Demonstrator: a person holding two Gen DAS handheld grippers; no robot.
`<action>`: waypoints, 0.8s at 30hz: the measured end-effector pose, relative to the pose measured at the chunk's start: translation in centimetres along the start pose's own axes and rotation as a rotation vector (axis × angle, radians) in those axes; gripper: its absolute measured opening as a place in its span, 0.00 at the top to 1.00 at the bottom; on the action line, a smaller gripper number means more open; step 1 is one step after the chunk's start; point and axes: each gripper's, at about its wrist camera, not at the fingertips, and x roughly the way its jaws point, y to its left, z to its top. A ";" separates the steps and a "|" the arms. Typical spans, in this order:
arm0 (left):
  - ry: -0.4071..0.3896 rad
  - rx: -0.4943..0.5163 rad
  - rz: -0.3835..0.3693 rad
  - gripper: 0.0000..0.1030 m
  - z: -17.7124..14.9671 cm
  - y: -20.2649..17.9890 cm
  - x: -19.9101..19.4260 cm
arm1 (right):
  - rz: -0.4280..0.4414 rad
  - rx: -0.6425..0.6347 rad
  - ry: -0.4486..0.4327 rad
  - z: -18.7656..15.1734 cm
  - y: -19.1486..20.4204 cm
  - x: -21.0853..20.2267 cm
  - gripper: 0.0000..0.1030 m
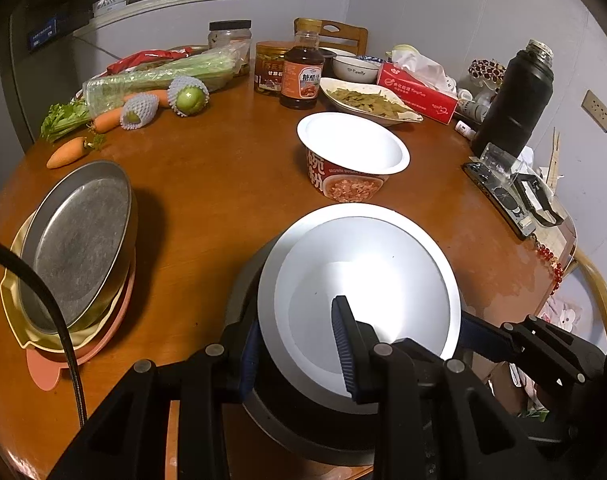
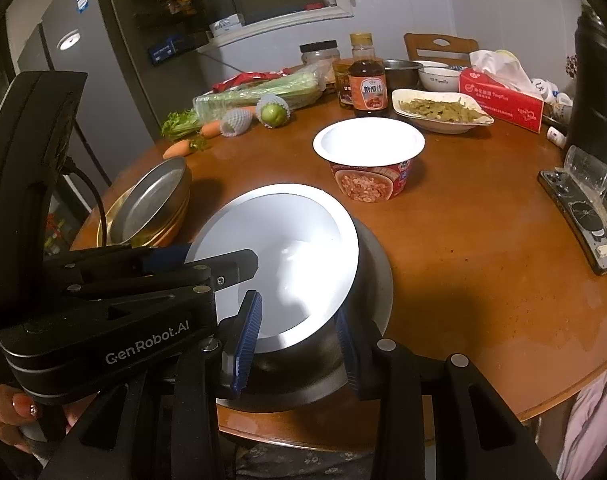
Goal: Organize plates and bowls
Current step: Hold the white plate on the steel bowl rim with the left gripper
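I've got both grippers on the big metal bowl at the near edge of the round wooden table. My left gripper is pinched narrow on the bowl's rim, one blue pad inside the bright interior and the other outside against the dark wall. From the other camera, my right gripper is clamped just as narrow on the rim on its side, one pad inside and one outside. The bowl sits tilted, its open face leaning away from me, and whether its base touches the tabletop I can't tell.

Off to the left there's a stack of plates: a steel plate lying tilted on top, a yellow one under it, a pink one at the bottom.

Just beyond the bowl stands an instant noodle cup, upright, lid on. Farther back I see a dish of green vegetables, a sauce bottle and carrots.
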 end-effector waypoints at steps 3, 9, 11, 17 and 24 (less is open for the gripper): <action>-0.002 -0.002 0.000 0.67 0.0 0.2 0.0 | -0.001 -0.005 0.001 0.0 0.0 0.0 0.61; -0.002 -0.009 -0.014 0.67 -0.1 0.5 -0.1 | -0.011 -0.018 -0.002 0.1 0.1 -0.1 0.61; -0.002 -0.007 -0.013 0.67 -0.1 0.5 -0.1 | -0.017 -0.025 -0.002 0.1 0.2 -0.2 0.61; 0.001 -0.005 -0.013 0.67 -0.3 0.5 -0.4 | -0.024 -0.042 0.001 0.2 0.5 -0.3 0.61; -0.002 -0.014 -0.007 0.67 -0.4 0.5 -0.8 | -0.019 -0.052 0.000 0.2 0.5 -0.6 0.59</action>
